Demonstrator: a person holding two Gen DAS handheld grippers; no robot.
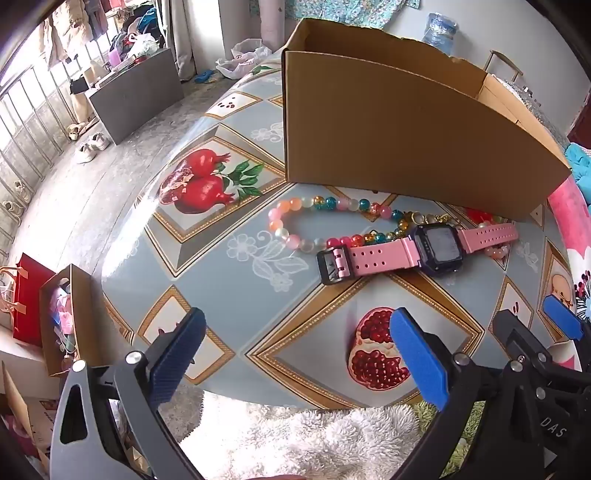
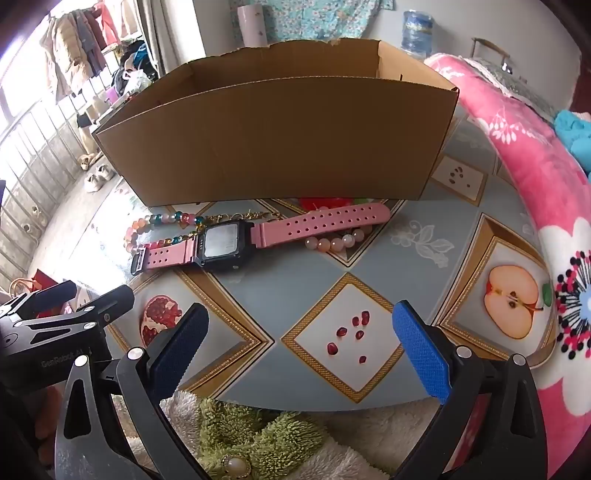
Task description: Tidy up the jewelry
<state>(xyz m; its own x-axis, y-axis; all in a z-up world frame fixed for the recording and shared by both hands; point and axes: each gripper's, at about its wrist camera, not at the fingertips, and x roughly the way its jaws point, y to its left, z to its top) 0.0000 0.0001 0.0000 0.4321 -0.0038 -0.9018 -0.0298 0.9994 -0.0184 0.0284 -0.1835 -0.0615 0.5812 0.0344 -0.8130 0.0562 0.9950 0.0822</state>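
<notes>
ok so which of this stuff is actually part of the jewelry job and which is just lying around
Part of the job:
- pink watch
- multicoloured bead bracelet
- peach bead bracelet
- gold chain
- cardboard box

Just lying about:
- pink floral blanket
- water jug
- shoes on the floor
- red gift bag

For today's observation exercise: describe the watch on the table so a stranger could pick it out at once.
Find the open cardboard box on the fruit-patterned table. In front of its near wall lies the watch, stretched flat across the bead bracelets. It alone has a square black screen and a pink strap with holes; its neighbours are round beads.
</notes>
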